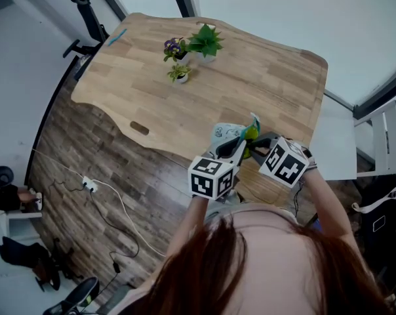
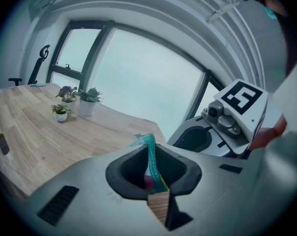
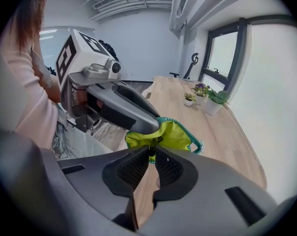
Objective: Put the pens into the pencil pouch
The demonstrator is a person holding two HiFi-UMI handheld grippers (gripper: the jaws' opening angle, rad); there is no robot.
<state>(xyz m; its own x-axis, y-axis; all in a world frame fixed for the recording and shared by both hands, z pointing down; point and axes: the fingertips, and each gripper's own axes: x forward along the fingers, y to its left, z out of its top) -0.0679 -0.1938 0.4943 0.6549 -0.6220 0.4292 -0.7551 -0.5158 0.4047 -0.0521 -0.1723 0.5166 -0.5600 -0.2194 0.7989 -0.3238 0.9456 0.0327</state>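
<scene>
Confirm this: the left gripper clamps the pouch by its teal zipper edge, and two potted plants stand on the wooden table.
Not two: three potted plants stand on the wooden table, as the head view shows. The left gripper does clamp the pouch by its teal zipper edge.

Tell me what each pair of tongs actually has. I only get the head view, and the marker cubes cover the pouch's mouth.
Observer: The left tongs are clamped on the teal zipper edge of the pale patterned fabric pencil pouch.
Operator: And the right?
Observer: The right tongs pinch a small dark tab at the pouch's mouth, probably the zipper pull.
Operator: Is the mouth open?
Observer: Partly at least: the right gripper view shows lime-green lining ringed by the zipper, and no pen is visible inside.
</scene>
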